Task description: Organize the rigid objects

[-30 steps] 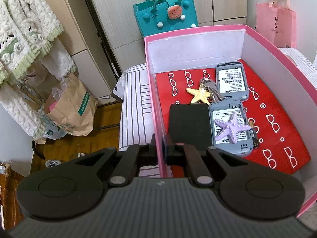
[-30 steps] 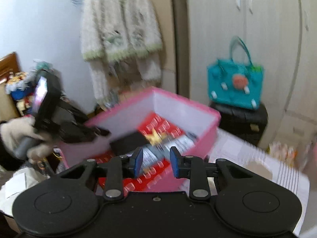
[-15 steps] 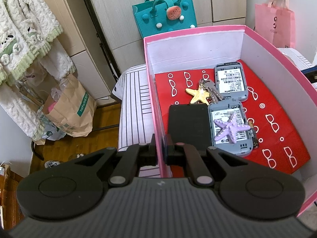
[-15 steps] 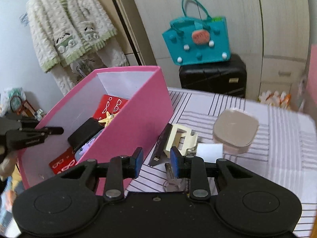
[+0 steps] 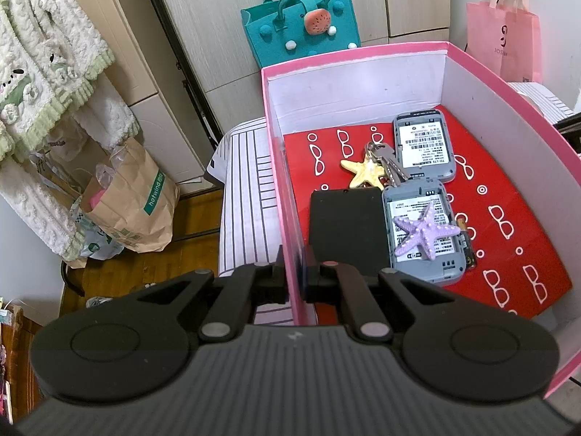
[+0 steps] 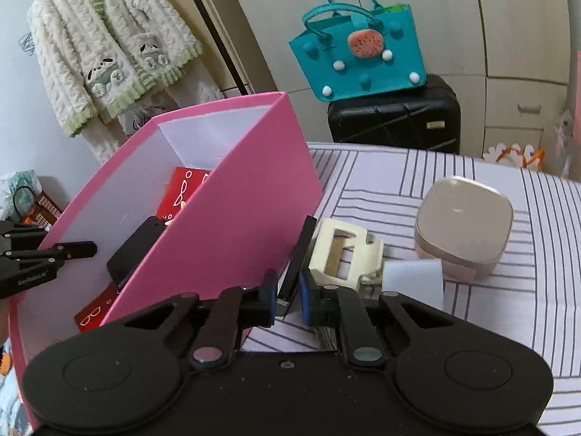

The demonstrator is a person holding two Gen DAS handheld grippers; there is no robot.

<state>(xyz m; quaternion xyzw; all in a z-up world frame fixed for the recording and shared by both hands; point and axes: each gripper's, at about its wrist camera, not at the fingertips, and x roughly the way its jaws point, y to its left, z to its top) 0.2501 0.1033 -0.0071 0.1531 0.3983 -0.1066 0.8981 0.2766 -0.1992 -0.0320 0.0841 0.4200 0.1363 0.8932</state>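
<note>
The left gripper (image 5: 294,272) is clenched on the near side wall of the pink box (image 5: 363,49), one finger outside and one inside, steadying it at the edge of the striped tabletop (image 6: 472,309). In the left wrist view the box floor at centre right already holds two grey devices (image 5: 423,145), a yellow starfish (image 5: 365,174) with keys (image 5: 385,160), a purple starfish (image 5: 423,232) and a black slab (image 5: 345,225).

In the right wrist view the right gripper (image 6: 287,299) sits low at bottom centre, and its jaws have just been closing around the near end of a thin black bar (image 6: 296,258) that leans against the outside of the box wall. I can't tell whether the pads are pressing on it yet; a sliver of gap seems to show on either side.

What worries me is that the bar is narrow, smooth-looking and propped at a slant, so a grip only on its tip could let it pivot or slip out as it's lifted. It also lies just beside a cream clip (image 6: 343,254), with a white card (image 6: 414,278) and a beige case (image 6: 464,225) to the right; dragging rather than lifting could shove those around. And since the box appears to sit near the tabletop's edge, a knock from the right side while the left only pinches one wall might tip or slide it.
</note>
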